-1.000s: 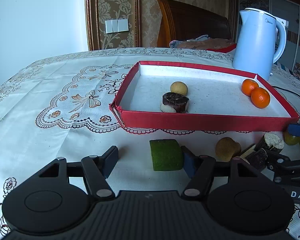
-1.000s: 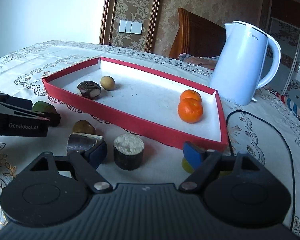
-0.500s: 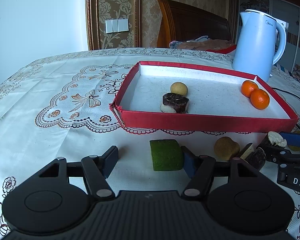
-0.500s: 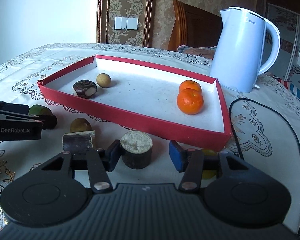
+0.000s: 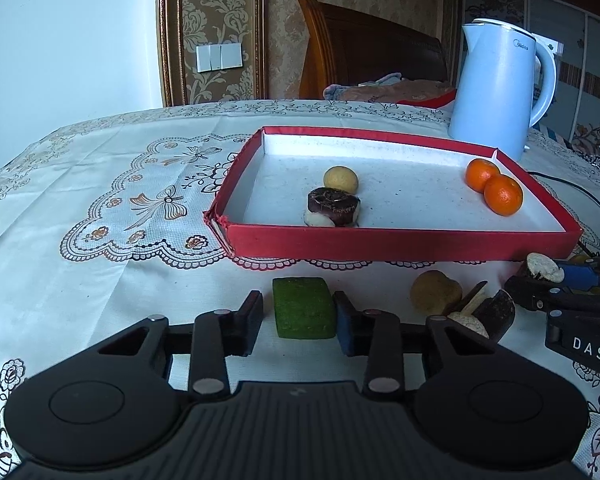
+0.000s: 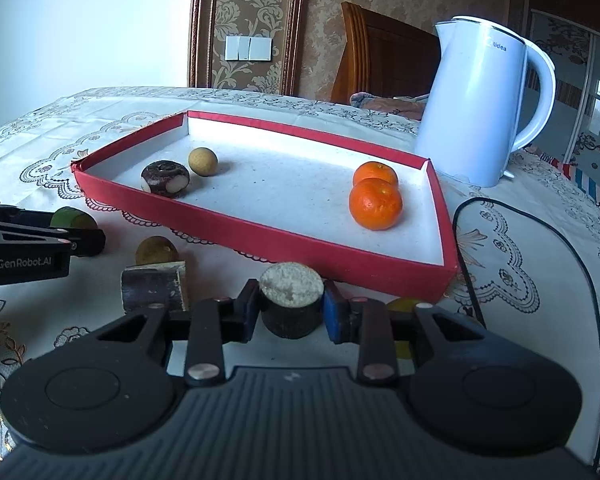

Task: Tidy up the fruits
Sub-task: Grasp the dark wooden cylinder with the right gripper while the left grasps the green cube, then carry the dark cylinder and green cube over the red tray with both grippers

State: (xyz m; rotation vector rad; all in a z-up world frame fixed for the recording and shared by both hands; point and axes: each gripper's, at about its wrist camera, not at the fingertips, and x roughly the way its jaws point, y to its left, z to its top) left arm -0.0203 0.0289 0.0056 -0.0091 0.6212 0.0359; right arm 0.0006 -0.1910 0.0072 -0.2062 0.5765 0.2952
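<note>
Left tongs (image 5: 299,322) closing around the green block (image 5: 303,307) (right pad touching); right tongs (image 6: 289,310) clamp the sugarcane stub (image 6: 291,305).

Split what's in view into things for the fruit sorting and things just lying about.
For the job:
tray, oranges, tan fruit, dark fruit, green block, brown fruit, cane stub, cane piece.

Lying about:
kettle, cord, tablecloth, chair, wall switch.
</note>
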